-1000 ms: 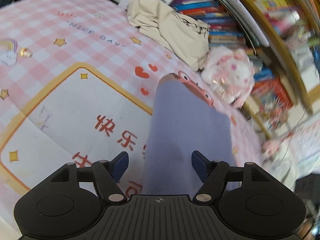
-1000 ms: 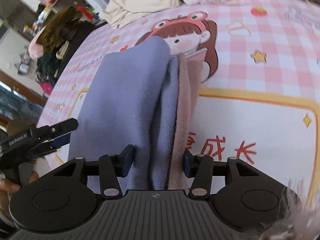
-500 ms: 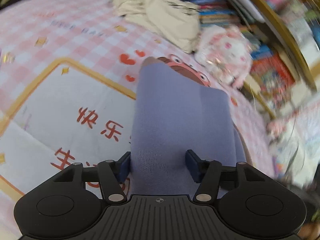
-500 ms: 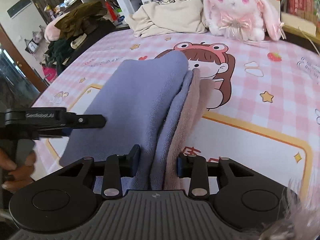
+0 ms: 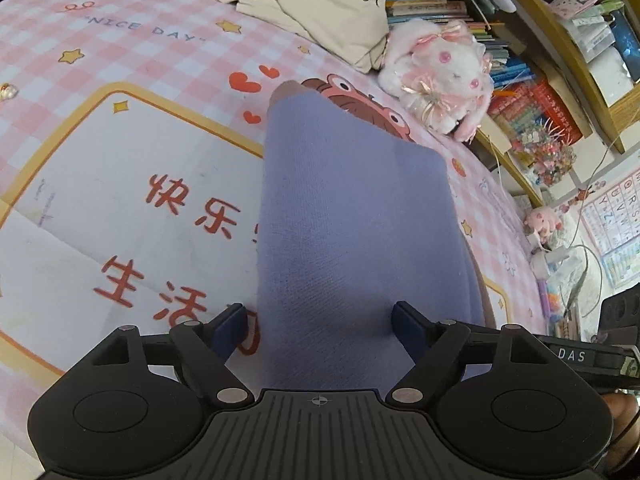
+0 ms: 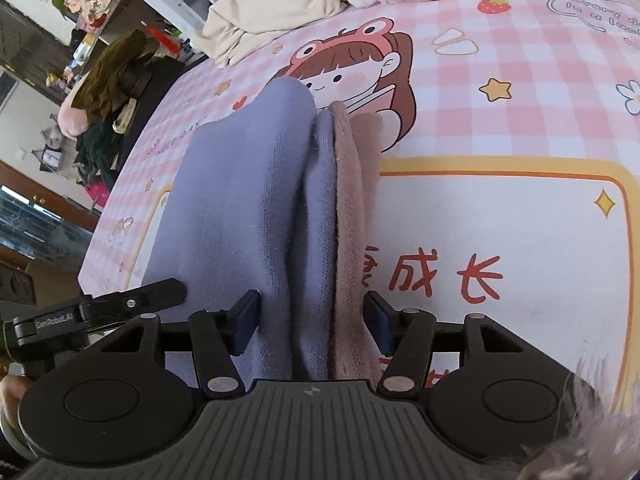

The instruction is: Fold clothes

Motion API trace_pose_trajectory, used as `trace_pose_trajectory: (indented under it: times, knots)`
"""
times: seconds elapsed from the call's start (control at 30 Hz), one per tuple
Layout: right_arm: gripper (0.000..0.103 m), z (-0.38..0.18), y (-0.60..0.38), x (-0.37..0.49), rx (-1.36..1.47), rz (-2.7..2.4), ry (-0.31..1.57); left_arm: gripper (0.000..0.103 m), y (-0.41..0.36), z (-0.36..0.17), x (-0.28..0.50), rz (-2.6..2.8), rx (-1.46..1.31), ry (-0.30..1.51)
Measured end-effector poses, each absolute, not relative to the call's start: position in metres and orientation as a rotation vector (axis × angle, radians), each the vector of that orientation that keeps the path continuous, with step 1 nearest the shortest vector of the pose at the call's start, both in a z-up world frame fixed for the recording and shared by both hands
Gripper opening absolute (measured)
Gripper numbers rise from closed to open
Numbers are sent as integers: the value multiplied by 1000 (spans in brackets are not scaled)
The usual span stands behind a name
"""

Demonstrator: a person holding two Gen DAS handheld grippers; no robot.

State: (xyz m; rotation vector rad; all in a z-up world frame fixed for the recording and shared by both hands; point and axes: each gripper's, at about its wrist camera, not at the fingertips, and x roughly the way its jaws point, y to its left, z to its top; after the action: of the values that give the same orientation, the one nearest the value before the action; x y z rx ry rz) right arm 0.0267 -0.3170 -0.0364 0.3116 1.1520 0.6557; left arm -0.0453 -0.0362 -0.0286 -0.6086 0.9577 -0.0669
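We hold one gripper in each hand over the pink checked mat [image 5: 132,92], and between them lies the purple garment [image 5: 344,216], already folded into a long narrow bundle that runs away from us towards the cartoon girl printed on the mat. In the right wrist view we see that it has a second colour: a dusty pink layer [image 6: 356,240] lies along its right edge, pressed against the purple folds.

The left gripper [image 5: 320,322] straddles the near end of the bundle. Its jaws are opening, and there is a gap on each side between pad and cloth. The right gripper [image 6: 312,320] also has the cloth between its jaws, which are opening too; its pads stand just beside the fabric, not pinching it, as far as we can tell.

The cloth looks soft, thick and light (a knitted or fleece material, we think), so it will bend and sag where it is not supported, and the layers can slide over each other. We would take hold at the near end, pinching all layers together, one gripper at each corner, so the fold does not open.

The beige garment [image 5: 320,4] and the plush rabbit [image 5: 444,76] lie well apart at the far edge.
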Motion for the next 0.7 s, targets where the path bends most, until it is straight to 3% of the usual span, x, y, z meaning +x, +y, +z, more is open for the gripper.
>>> trace_pose_trajectory:
  times: [0.2, 0.33, 0.43, 0.53, 0.63, 0.7]
  knots:
    - [55, -36, -312, 28, 284, 676, 1150, 81, -46, -26, -38, -75, -561, 970]
    - [41, -35, -307, 27, 257, 684, 1141, 79, -56, -25, -34, -61, -519, 978]
    - [36, -26, -297, 17, 134, 699, 1074, 69, -68, -18, -37, -32, -456, 975]
    - [36, -22, -292, 12, 71, 698, 1050, 66, -81, -8, -41, -27, -360, 956]
    - [39, -29, -301, 18, 145, 690, 1091, 71, -74, -12, -40, -36, -394, 974]
    - [48, -34, -307, 24, 202, 674, 1127, 74, -66, -17, -39, -48, -443, 988]
